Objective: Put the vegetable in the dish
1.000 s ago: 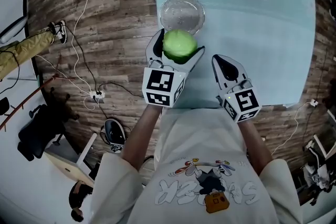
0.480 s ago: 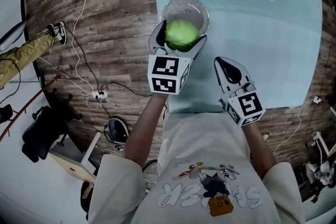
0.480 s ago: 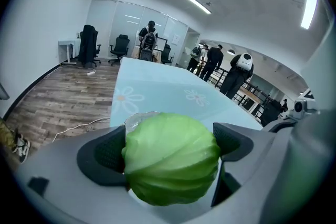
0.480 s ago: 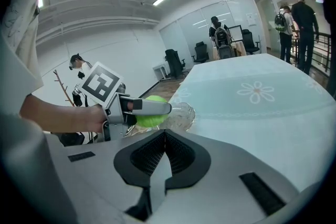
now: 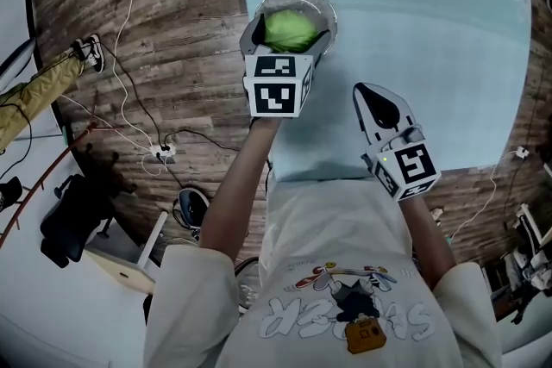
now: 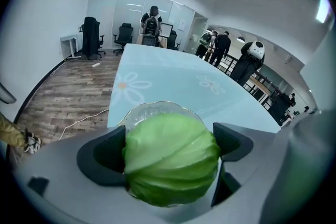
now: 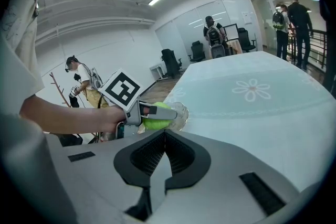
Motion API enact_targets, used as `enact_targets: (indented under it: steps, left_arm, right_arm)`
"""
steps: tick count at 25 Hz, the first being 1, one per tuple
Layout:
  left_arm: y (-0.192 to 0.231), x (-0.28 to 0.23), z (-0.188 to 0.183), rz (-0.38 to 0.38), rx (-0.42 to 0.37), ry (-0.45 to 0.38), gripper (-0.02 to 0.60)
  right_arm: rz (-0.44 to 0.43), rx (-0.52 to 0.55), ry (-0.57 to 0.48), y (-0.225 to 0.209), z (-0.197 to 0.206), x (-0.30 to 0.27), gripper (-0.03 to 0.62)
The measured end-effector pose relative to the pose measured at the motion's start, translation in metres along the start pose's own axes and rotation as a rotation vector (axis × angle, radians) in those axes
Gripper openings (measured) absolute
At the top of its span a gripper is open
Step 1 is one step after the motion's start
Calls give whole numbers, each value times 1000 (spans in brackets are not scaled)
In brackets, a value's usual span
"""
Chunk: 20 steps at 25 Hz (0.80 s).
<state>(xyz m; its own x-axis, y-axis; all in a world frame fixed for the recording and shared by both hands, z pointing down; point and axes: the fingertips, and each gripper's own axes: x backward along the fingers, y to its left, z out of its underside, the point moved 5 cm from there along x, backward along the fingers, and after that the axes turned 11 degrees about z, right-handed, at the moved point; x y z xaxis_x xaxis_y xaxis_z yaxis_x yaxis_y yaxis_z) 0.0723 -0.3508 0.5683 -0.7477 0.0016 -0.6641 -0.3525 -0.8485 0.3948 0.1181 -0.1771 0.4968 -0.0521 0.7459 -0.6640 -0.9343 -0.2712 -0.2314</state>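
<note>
Cabbage point(image 6: 170, 160), small and round, sits clamped between the jaws of the left gripper point(image 5: 288, 37), which press on its two sides at about its widest part. It hangs directly over the glass dish point(image 5: 323, 6), which stands at the near left corner of the table point(image 5: 431, 56). In the head view the cabbage lies within the rim, but I cannot tell whether it touches the bottom. The right gripper point(image 7: 164, 139) hovers nearer the person, over the table's near edge, with its jaws pressed together and nothing between them.

The cabbage looks smooth and glossy, and the jaws leave no dent in it, so it is probably firm and fairly light. Being a ball, it will likely roll once freed, and its sheen suggests it could slip under a weak pinch. The present hold across the middle seems the right one, since a grip nearer the top or bottom would tend to squeeze it out. The dish looks thin and breakable, so the cabbage should be lowered in rather than dropped.
</note>
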Motion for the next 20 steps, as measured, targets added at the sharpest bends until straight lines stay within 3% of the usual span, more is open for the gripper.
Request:
enact_targets:
  steps: [10,15,20]
  left_arm:
    - [-5,-29,-9,-72,9,47,525]
    - [-8,-21,-25,-90,-23,-27,522]
    - [-10,-7,-21,-96,-33,-28,521]
  right_arm:
    - [3,-13,-15,-12,-1,7,20]
    - [1,-15,-25,-19,-4,11,20]
    - [9,-19,-38,-24,-1,17,20]
